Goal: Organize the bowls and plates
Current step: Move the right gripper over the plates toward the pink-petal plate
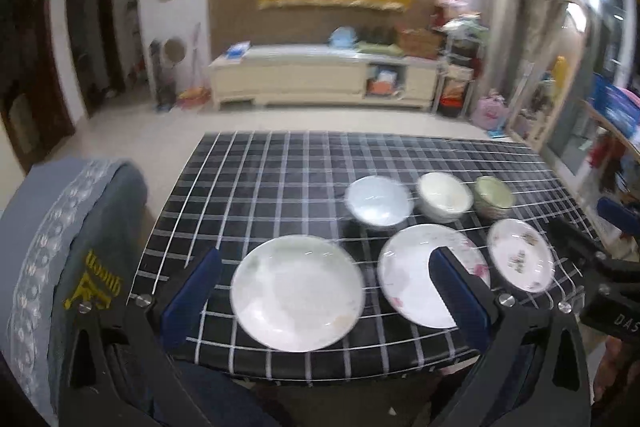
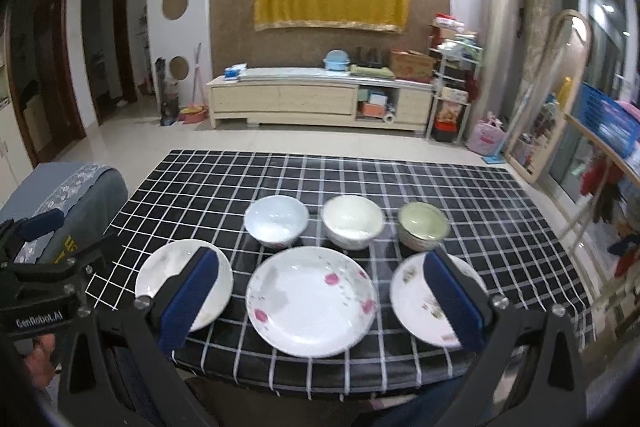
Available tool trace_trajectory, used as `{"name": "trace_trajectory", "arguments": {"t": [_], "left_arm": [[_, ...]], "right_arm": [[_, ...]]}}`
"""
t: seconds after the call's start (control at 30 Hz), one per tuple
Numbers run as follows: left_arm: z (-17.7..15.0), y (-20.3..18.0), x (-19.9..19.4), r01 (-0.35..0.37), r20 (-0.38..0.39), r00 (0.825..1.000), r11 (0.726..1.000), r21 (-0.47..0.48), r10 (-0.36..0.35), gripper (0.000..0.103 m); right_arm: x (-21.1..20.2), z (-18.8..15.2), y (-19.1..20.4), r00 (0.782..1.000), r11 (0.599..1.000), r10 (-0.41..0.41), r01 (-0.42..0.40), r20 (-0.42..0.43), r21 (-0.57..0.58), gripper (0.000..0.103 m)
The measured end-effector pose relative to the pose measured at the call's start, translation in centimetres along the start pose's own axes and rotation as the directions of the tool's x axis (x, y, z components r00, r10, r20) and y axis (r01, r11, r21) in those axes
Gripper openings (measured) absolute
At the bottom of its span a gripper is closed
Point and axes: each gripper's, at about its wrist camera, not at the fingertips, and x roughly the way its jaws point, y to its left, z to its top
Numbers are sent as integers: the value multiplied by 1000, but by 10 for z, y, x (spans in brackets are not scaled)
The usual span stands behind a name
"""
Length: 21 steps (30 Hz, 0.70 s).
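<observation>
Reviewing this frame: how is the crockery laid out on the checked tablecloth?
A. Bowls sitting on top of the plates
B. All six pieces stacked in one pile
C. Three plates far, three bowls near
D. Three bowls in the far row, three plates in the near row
D: the pale blue bowl, cream bowl and green bowl line the far row, with the plain plate, pink-flowered plate and small floral plate nearer, each apart.

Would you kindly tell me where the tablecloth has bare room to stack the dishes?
Free: the far strip behind the three bowls, and the left side beyond the plain plate. Crowded: the near half, where three plates lie edge to edge, pink-flowered plate in the middle.
</observation>
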Motion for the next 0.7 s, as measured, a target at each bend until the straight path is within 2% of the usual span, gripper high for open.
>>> {"name": "trace_trajectory", "arguments": {"t": [0.07,0.17,0.23,0.37,0.4,0.5,0.53,0.63,0.7], "left_arm": [[3,17,14,14,-24,1000,999,-32,-15,103],[0,41,38,-68,-53,997,995,-78,64,103],[-6,56,55,-96,-79,993,990,-104,88,103],[-22,83,87,-143,-156,981,973,-183,114,103],[-25,86,91,-150,-168,979,969,-198,118,103],[-38,106,113,-169,-214,970,953,-252,116,103],[-41,109,119,-170,-232,966,953,-252,111,100],[-51,117,143,-190,-312,944,953,-234,112,84],[-58,123,153,-181,-345,934,952,-246,89,81]], "right_arm": [[20,6,9,999,999,37,-37,-19,-14,103],[48,11,22,991,991,130,-130,-39,-18,103],[71,10,35,979,982,183,-186,-90,-29,101],[110,-1,60,964,970,212,-228,-160,-87,94],[119,-3,66,957,965,221,-242,-185,-100,90],[148,-13,82,931,952,245,-284,-272,-113,66],[157,-16,87,925,952,238,-283,-297,-116,65],[182,-27,95,897,945,250,-307,-364,-108,64],[193,-33,98,887,947,237,-302,-398,-109,64]]}}
